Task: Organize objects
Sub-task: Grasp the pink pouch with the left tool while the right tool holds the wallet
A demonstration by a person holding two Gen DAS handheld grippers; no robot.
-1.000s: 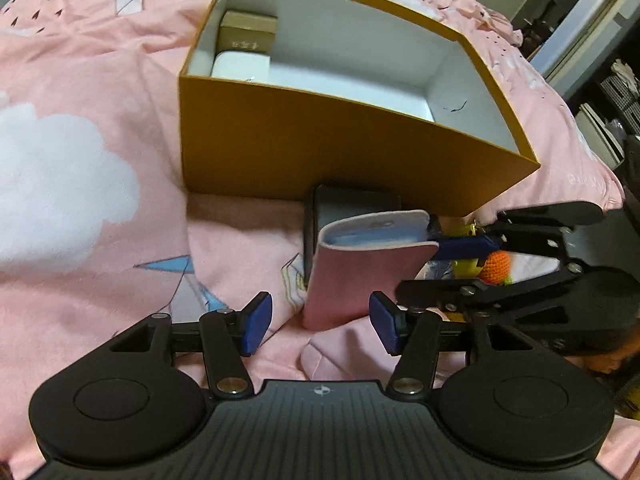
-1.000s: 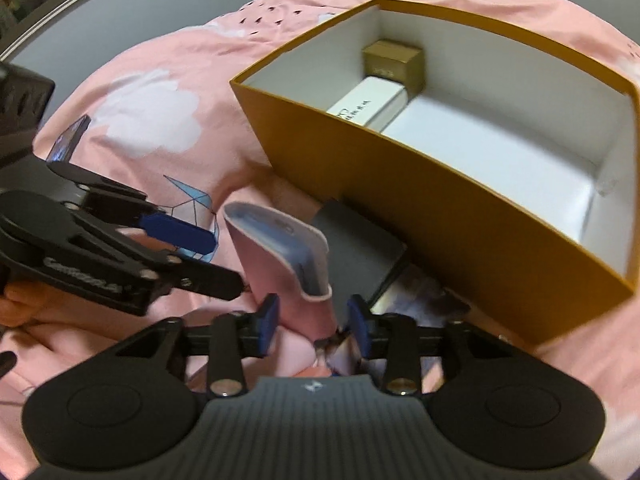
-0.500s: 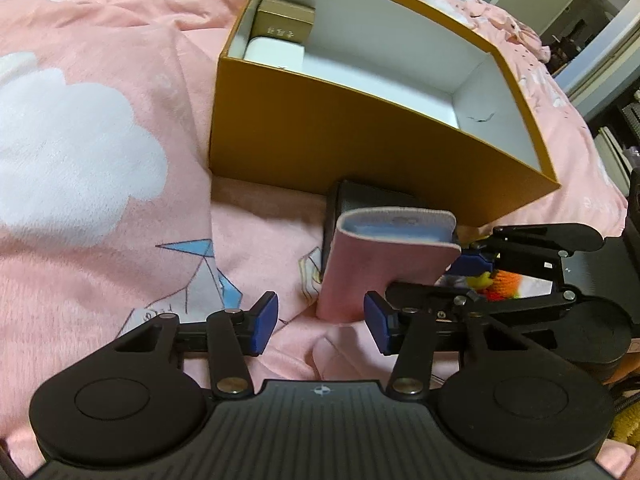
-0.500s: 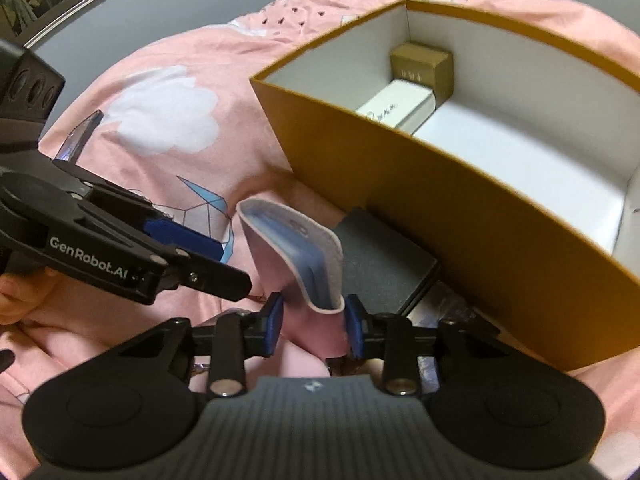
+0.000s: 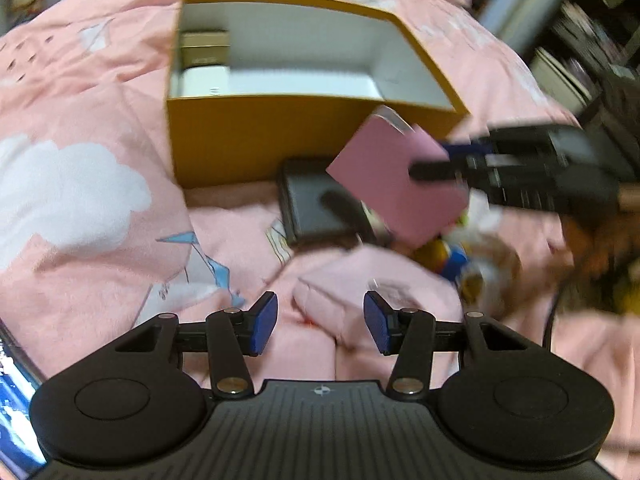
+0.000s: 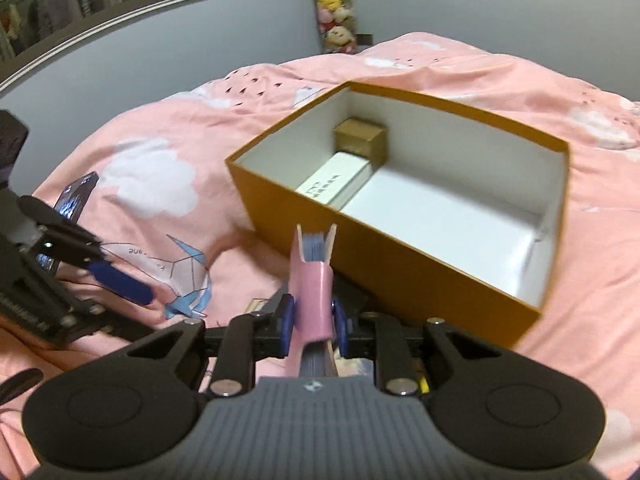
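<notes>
My right gripper is shut on a pink pouch with a blue item inside and holds it lifted above the bed, near the front wall of the open orange box. In the left wrist view the pink pouch hangs in the right gripper above a black flat case. My left gripper is open and empty, low over the pink bedding. A gold box and a white box lie in the orange box's far corner.
Pink cloud-print bedding covers everything. Colourful small items lie to the right of the black case. A phone screen lies at the left edge. Plush toys hang on the far wall.
My right gripper has lifted the pink pouch off the black case and raised it toward the box. My left gripper has drawn back and stays open.
</notes>
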